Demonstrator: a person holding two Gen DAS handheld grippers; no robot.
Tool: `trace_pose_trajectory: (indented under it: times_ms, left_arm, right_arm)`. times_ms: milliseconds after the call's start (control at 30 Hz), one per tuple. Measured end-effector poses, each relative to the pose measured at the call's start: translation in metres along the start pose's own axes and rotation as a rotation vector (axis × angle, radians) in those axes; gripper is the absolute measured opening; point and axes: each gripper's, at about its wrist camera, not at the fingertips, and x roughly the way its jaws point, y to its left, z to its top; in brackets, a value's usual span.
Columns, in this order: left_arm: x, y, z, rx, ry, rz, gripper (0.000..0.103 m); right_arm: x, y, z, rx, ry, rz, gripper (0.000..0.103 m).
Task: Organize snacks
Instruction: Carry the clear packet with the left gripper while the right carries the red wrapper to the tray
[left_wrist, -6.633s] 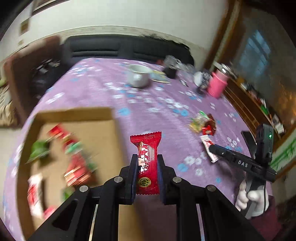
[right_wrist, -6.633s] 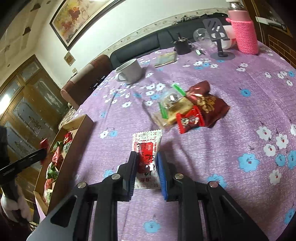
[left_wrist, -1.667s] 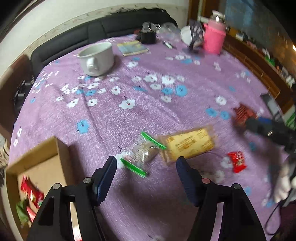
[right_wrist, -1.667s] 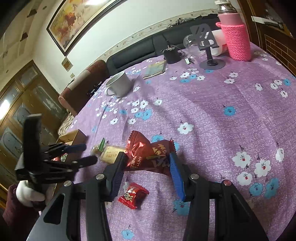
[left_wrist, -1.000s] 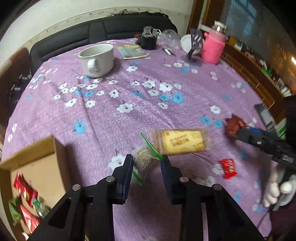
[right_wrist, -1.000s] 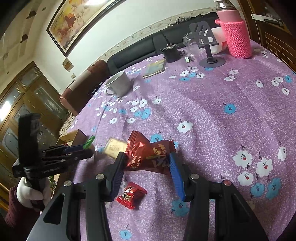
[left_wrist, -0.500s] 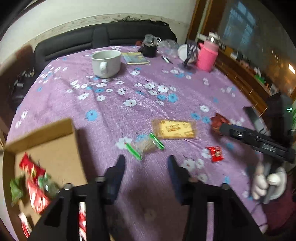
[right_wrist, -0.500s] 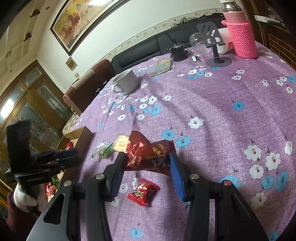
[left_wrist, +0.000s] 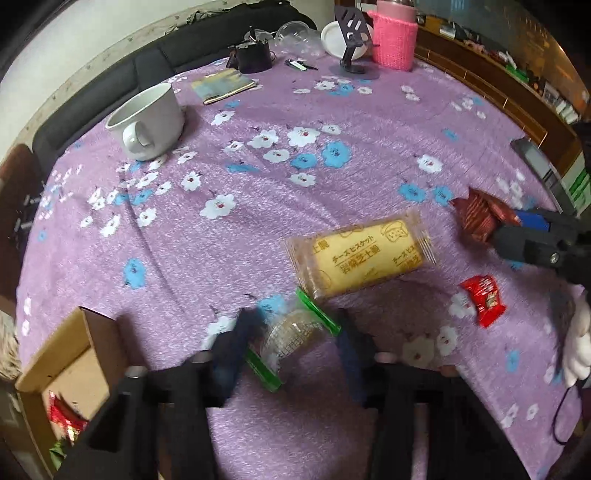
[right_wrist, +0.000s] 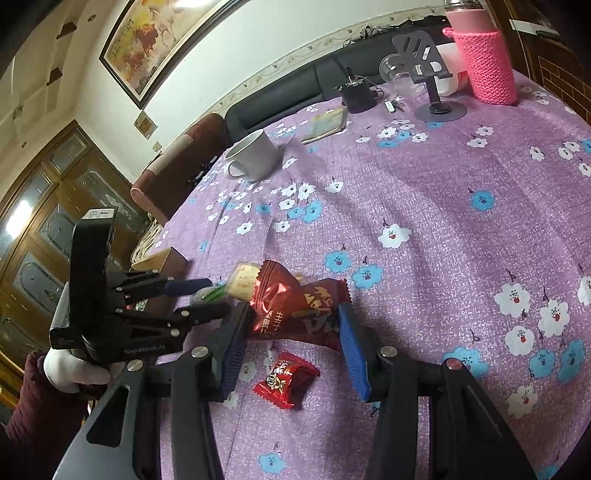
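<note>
My left gripper (left_wrist: 295, 332) is open, its blurred fingers on either side of a clear snack packet with green ends (left_wrist: 291, 338) that lies on the purple cloth. A yellow biscuit pack (left_wrist: 360, 254) lies just beyond it. My right gripper (right_wrist: 291, 321) is shut on a dark red snack bag (right_wrist: 295, 306) and holds it above the table; it also shows in the left wrist view (left_wrist: 480, 218). A small red candy (right_wrist: 286, 378) lies under it. The cardboard box (left_wrist: 70, 354) with snacks inside is at the lower left.
A white mug (left_wrist: 147, 122), a small book (left_wrist: 223, 86), a black cup (left_wrist: 253, 55), a phone stand (left_wrist: 352, 44) and a pink knitted bottle (left_wrist: 393, 40) stand at the far side. A black sofa (right_wrist: 280, 99) runs behind the table.
My left gripper has dropped back down toward the table and now brackets the green-ended packet. My right gripper keeps the dark red bag in the same place.
</note>
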Motion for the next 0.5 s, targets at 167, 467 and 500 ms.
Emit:
trace_pose_trajectory:
  times_ms: [167,467,500]
  left_arm:
    - [-0.013,0.002,-0.004,-0.059,-0.043,-0.034,0.032]
    - [-0.080,0.027,-0.049,-0.244,-0.196,-0.155,0.026]
    - [-0.090,0.030,-0.056,-0.266,-0.221,-0.168,0.024]
  right_arm:
    - [0.000,0.000,-0.001,0.000,-0.005,0.001,0.046]
    - [-0.002,0.010,-0.004,-0.023,-0.014,0.021,0.046]
    - [-0.001,0.012,-0.005,-0.026,-0.015,0.020,0.046]
